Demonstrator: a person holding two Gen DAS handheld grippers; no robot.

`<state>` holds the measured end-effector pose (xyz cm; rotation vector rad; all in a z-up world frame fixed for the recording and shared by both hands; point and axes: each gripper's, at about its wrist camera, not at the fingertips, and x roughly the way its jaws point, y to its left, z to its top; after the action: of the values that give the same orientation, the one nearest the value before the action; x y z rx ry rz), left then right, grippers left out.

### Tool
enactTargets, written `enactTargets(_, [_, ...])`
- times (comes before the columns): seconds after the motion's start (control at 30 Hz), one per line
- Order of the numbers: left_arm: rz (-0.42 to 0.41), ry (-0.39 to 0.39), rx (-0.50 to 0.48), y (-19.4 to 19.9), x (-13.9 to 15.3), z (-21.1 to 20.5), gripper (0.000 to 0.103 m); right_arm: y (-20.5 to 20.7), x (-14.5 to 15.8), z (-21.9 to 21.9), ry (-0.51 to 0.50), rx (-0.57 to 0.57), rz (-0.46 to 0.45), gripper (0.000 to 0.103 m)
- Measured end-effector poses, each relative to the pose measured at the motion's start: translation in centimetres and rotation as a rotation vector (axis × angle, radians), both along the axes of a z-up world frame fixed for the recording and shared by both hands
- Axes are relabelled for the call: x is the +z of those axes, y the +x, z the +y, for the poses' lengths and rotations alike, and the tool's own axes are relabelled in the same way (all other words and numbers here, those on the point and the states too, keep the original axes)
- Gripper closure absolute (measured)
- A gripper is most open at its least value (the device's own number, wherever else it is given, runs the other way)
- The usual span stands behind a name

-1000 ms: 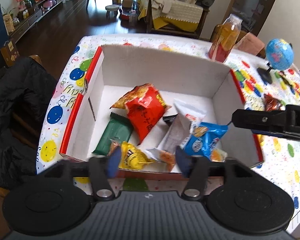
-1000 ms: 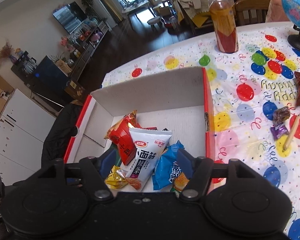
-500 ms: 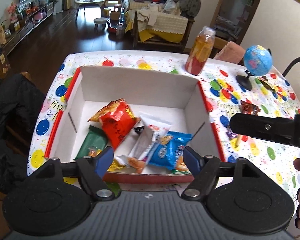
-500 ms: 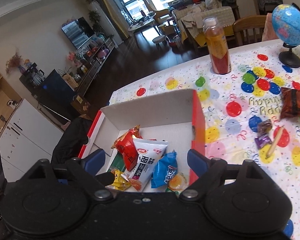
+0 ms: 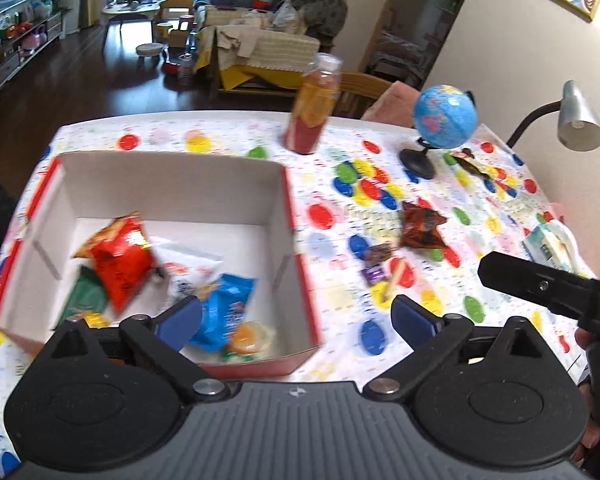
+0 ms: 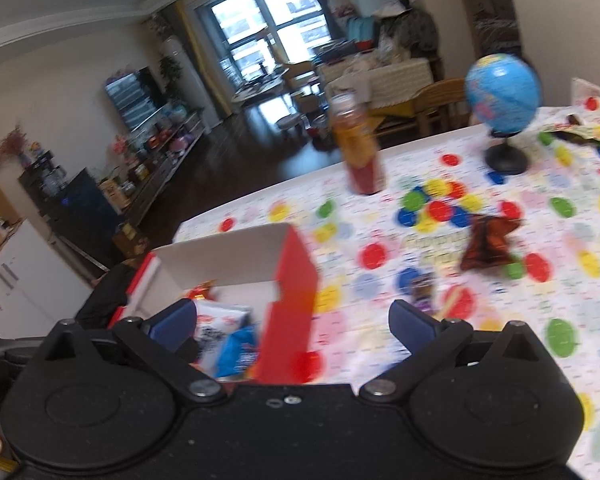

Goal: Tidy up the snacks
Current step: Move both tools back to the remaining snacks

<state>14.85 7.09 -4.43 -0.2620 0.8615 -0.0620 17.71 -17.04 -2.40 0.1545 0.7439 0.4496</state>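
Note:
A white cardboard box [image 5: 172, 184] with red outer walls sits on the left of the table. In it lie a red packet [image 5: 120, 260], a green one [image 5: 86, 296], a white one [image 5: 192, 264], a blue one [image 5: 228, 308] and an orange jelly cup [image 5: 248, 340]. My left gripper [image 5: 296, 316] hovers above the box's near right corner, its jaws opening with nothing between them. My right gripper [image 6: 292, 320] hangs over the box's red right wall [image 6: 292, 264], jaws also opening and empty. A brown packet [image 5: 420, 226] and small purple candies [image 5: 374, 264] lie on the tablecloth.
A thin stick [image 5: 394, 280] lies by the candies. An orange drink bottle [image 5: 314, 108], a blue globe [image 5: 444, 120] and a desk lamp [image 5: 576, 120] stand along the far side. A white-blue pack [image 5: 548, 244] lies at the right edge. A dark jacket hangs left of the table.
Both grippers have risen and drawn back from the box while swinging right, and their jaws have spread much wider. The snacks stay lying in the box.

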Motion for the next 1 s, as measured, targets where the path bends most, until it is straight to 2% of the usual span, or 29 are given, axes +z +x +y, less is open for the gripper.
enactTargets(0.17, [-0.004,0.013,-0.011,1.9,-0.5,-3.5,0.001,1.1,0.3,-4.0,-0.056,-0.064,-0.042,0.0])
enactTargets(0.4, [0.008,0.054,-0.005,5.3,-1.6,-8.1,0.001,4.5,-0.6,-8.3,-0.185,-0.109,-0.009,0.0])
enactTargets(0.7, [0.042,0.1,0.036,9.8,-4.4,-12.1,0.001,10.2,-3.1,-12.0,-0.183,-0.147,0.073,0.001])
enactTargets(1.0, [0.083,0.141,0.084,14.1,-7.3,-14.1,0.001,16.0,-6.1,-12.3,-0.199,-0.144,0.143,0.005])
